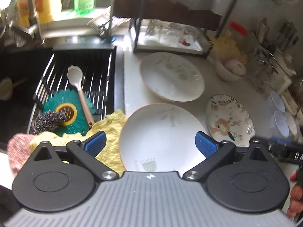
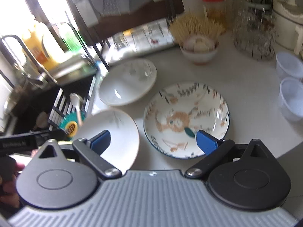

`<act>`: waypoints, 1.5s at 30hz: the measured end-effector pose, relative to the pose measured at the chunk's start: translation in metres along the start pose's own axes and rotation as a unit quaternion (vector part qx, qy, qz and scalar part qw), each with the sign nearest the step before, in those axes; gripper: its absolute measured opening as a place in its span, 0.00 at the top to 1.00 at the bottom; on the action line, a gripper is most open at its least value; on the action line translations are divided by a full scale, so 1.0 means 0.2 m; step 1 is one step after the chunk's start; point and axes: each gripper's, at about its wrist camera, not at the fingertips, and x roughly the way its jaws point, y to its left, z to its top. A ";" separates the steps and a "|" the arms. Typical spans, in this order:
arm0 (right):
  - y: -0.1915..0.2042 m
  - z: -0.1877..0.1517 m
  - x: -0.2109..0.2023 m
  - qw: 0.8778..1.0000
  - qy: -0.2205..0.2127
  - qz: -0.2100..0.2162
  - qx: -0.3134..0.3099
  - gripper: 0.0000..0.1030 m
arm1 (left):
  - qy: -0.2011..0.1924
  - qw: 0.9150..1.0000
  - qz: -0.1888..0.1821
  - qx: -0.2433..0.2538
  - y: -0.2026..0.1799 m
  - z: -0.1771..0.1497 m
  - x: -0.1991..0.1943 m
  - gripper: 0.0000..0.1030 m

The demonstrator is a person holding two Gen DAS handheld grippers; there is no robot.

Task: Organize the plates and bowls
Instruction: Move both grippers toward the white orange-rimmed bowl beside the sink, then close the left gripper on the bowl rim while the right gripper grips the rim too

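Three dishes sit on the white counter. The near white bowl (image 1: 161, 132) (image 2: 117, 132) lies below my left gripper (image 1: 150, 141), which is open, its blue pads on either side of the bowl without touching it. Behind it is a second white bowl (image 1: 172, 76) (image 2: 128, 83). To the right lies a floral plate (image 1: 230, 120) (image 2: 186, 119). My right gripper (image 2: 153, 141) is open and empty, hovering over the gap between the near bowl and the floral plate. Its right pad is above the plate's near rim.
A black sink rack (image 1: 85, 71) at left holds a white spoon (image 1: 75, 75) and a teal mat (image 1: 62, 102). A yellow cloth (image 1: 111, 128) lies beside it. A black-framed dish rack (image 1: 170, 37) stands behind. A garlic bowl (image 2: 198, 51), a wire basket (image 2: 253, 37) and clear cups (image 2: 289, 66) stand at right.
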 end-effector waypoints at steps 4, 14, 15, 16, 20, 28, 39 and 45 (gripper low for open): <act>0.02 -0.04 0.11 0.999 0.036 0.020 0.025 0.22 | 0.018 0.998 -0.024 -0.048 0.14 -0.02 0.13 0.03; 0.10 -0.11 0.34 0.994 0.083 0.048 0.051 0.29 | 0.060 0.997 -0.038 -0.043 0.23 -0.05 0.33 0.28; 0.11 -0.11 0.35 0.994 0.085 0.050 0.054 0.30 | 0.061 0.996 -0.041 -0.042 0.24 -0.05 0.34 0.30; 0.11 -0.12 0.37 0.993 0.087 0.051 0.054 0.31 | 0.062 0.996 -0.042 -0.042 0.25 -0.05 0.36 0.33; 0.15 -0.13 0.43 0.992 0.104 0.062 0.044 0.37 | 0.079 0.995 -0.049 -0.046 0.28 -0.06 0.42 0.50; 0.16 -0.14 0.49 0.993 0.110 0.028 0.046 0.78 | 0.095 0.994 -0.053 -0.031 0.26 -0.04 0.49 0.71; 0.15 -0.17 0.46 0.995 0.083 0.035 0.030 0.79 | 0.084 0.995 -0.054 -0.021 0.26 -0.05 0.48 0.77; 0.14 -0.14 0.42 0.997 0.070 0.039 0.018 0.78 | 0.074 0.996 -0.056 -0.003 0.24 -0.03 0.44 0.80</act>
